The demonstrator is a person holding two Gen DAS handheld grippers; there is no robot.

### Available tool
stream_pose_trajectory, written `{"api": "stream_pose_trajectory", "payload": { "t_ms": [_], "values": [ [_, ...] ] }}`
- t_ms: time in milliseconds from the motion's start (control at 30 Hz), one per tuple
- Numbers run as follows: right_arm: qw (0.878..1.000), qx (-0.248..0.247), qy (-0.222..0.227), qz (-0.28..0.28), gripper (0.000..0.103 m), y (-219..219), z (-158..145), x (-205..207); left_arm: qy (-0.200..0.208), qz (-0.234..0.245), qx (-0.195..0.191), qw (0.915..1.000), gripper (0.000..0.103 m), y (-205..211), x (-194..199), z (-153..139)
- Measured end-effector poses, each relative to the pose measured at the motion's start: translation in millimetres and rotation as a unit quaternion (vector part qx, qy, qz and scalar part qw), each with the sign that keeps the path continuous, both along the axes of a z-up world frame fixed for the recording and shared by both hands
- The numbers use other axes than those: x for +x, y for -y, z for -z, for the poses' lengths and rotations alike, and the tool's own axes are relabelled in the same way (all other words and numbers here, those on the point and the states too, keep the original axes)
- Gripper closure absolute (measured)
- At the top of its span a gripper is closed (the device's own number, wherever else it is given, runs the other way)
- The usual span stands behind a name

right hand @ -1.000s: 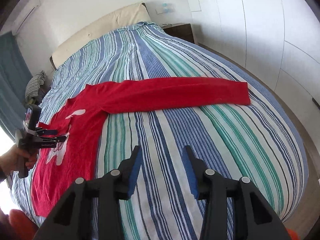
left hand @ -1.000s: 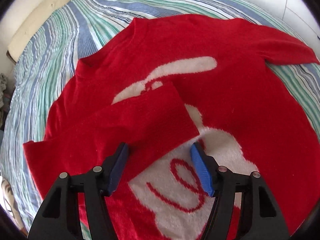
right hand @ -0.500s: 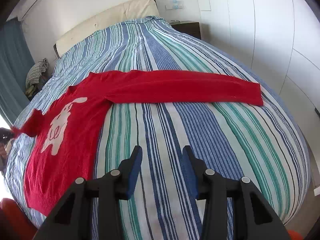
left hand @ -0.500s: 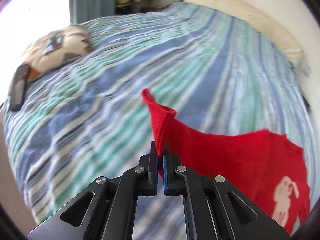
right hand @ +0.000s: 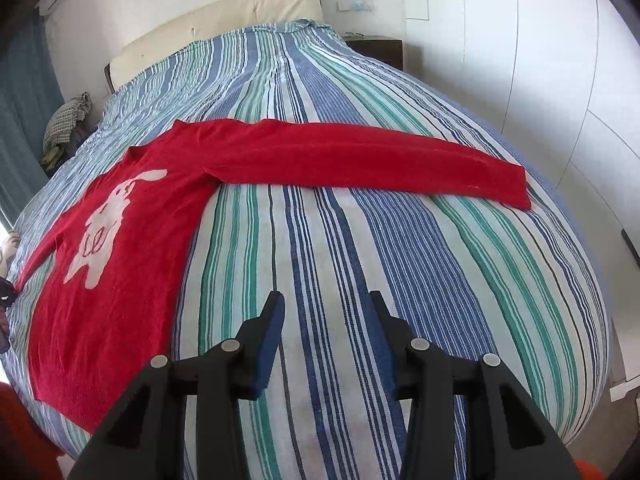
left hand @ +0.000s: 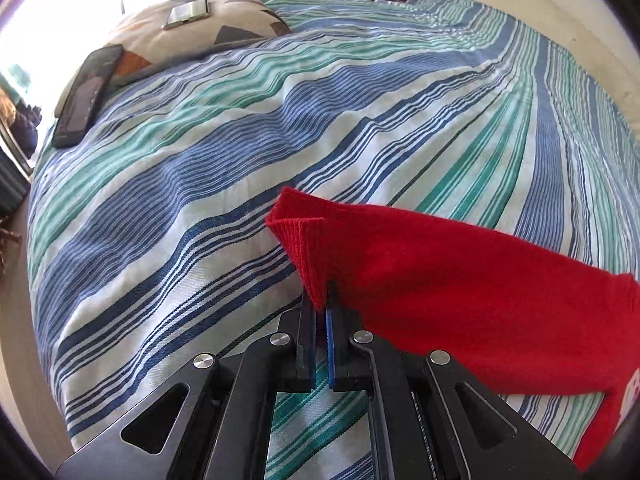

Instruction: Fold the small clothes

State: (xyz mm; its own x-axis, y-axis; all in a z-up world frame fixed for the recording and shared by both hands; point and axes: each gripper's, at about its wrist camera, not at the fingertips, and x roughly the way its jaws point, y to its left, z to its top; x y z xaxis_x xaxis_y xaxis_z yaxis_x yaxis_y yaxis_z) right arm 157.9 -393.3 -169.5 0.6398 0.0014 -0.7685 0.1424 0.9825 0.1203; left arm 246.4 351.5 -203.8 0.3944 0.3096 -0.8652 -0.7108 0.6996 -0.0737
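A small red sweater (right hand: 120, 280) with a white rabbit on its front lies spread on the striped bed (right hand: 320, 260). One sleeve (right hand: 360, 160) reaches far to the right across the stripes. My left gripper (left hand: 322, 304) is shut on the cuff of the other sleeve (left hand: 460, 292), which is pulled out straight to the side, just above the bedspread. In the right wrist view my right gripper (right hand: 326, 320) hovers open over bare bedspread, to the right of the sweater's body and short of the long sleeve, with nothing between its fingers.
A patterned cushion (left hand: 192, 36) with a small device on it and a dark phone (left hand: 86, 96) lie at the far left corner of the bed (left hand: 360, 120). A cream headboard (right hand: 224, 28), a dark nightstand (right hand: 380, 50) and white cupboards (right hand: 540, 80) stand behind.
The left gripper went from open over the folded-in sleeve to shut on its cuff, then swung it out sideways off the sweater's body. The right gripper crept slightly nearer the bed.
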Motion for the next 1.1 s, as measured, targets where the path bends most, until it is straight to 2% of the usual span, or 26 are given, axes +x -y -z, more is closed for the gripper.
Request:
{"api": "stream_pose_trajectory", "payload": {
  "t_ms": [133, 333, 500, 533, 600, 733, 933, 1033, 1100],
  "values": [
    [1.0, -0.005, -0.006, 0.0, 0.061, -1.2, 2.0, 0.9, 0.008, 0.001, -0.023, 0.9997, 0.101, -8.0, 1.4, 8.1],
    [1.0, -0.009, -0.008, 0.0, 0.061, -3.3, 2.9, 1.1, 0.013, 0.012, -0.029, 0.9994, 0.1, -10.2, 0.3, 12.2],
    [1.0, -0.008, -0.01, 0.001, 0.061, -3.3, 3.9, 0.7, 0.031, 0.01, -0.066, 0.9973, 0.097, -21.0, -4.5, 15.4],
    [1.0, -0.008, -0.01, 0.001, 0.059, -3.3, 4.0, 0.7, 0.039, 0.009, -0.079, 0.9961, 0.096, -24.7, -6.9, 16.5],
    [1.0, -0.004, -0.009, 0.003, 0.049, -2.4, 4.1, 0.3, 0.054, 0.003, -0.105, 0.993, 0.096, -31.4, -11.4, 17.6],
    [1.0, 0.002, -0.002, 0.009, 0.046, -0.6, 1.7, -1.9, 0.075, -0.001, -0.134, 0.9881, 0.091, -36.3, -21.0, 13.9],
    [1.0, 0.018, 0.01, 0.023, 0.042, 6.8, -3.1, -7.1, 0.082, -0.003, -0.134, 0.9876, 0.08, -40.1, -43.7, 5.3],
    [0.999, 0.029, 0.017, 0.033, 0.042, 11.6, -5.2, -10.4, 0.069, -0.01, -0.12, 0.9903, 0.064, -41.1, -53.9, -1.4],
    [0.998, 0.035, 0.023, 0.04, 0.042, 15.3, -6.6, -12.7, 0.06, -0.011, -0.104, 0.9927, 0.043, -37.7, -60.5, -7.4]
  ]
}}
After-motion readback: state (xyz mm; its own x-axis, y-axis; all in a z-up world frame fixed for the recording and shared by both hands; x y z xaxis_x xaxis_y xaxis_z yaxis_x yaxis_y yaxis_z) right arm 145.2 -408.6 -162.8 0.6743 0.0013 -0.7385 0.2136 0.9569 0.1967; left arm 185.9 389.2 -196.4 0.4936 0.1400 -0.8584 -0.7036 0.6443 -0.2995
